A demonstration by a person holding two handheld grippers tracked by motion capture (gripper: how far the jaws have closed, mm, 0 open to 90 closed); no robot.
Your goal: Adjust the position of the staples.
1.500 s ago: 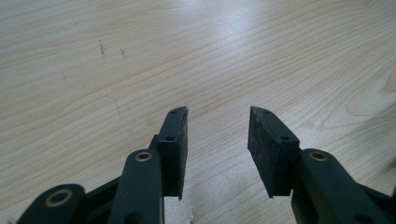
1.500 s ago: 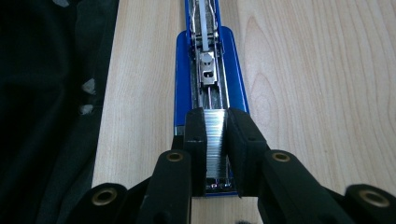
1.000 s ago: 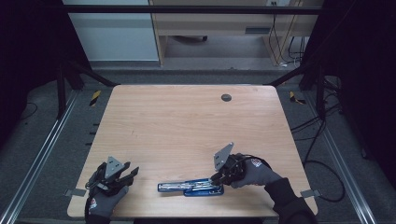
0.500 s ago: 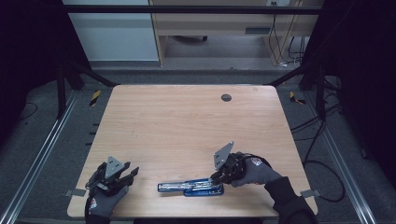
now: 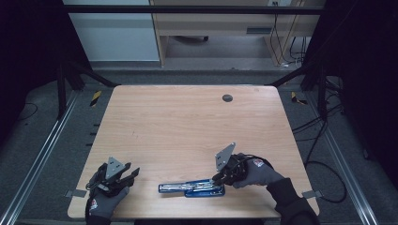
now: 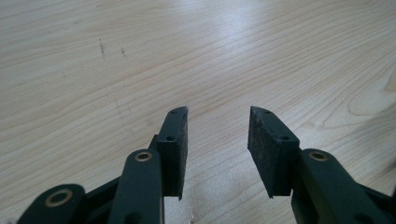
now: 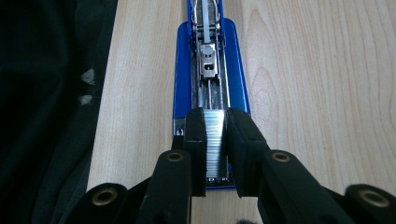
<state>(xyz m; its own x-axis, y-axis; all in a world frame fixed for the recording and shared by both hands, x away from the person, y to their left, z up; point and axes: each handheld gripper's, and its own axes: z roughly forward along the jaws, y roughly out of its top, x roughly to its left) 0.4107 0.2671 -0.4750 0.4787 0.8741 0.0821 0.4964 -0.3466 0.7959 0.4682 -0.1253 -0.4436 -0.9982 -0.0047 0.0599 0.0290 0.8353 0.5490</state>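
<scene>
A blue stapler (image 5: pixel 192 188) lies opened flat near the table's front edge, its metal channel facing up (image 7: pixel 208 70). My right gripper (image 5: pixel 219 177) is over the stapler's right end and is shut on a strip of silver staples (image 7: pixel 215 140), held between its pads just above the channel. My left gripper (image 5: pixel 129 176) rests at the front left corner of the table, well apart from the stapler. In the left gripper view its jaws (image 6: pixel 217 144) stand open over bare wood with nothing between them.
The wooden table (image 5: pixel 187 126) has a small round dark grommet (image 5: pixel 227 98) near its far edge. Metal frame rails run along both sides on the floor. Cables lie on the floor at the right. The table's front edge is close to both hands.
</scene>
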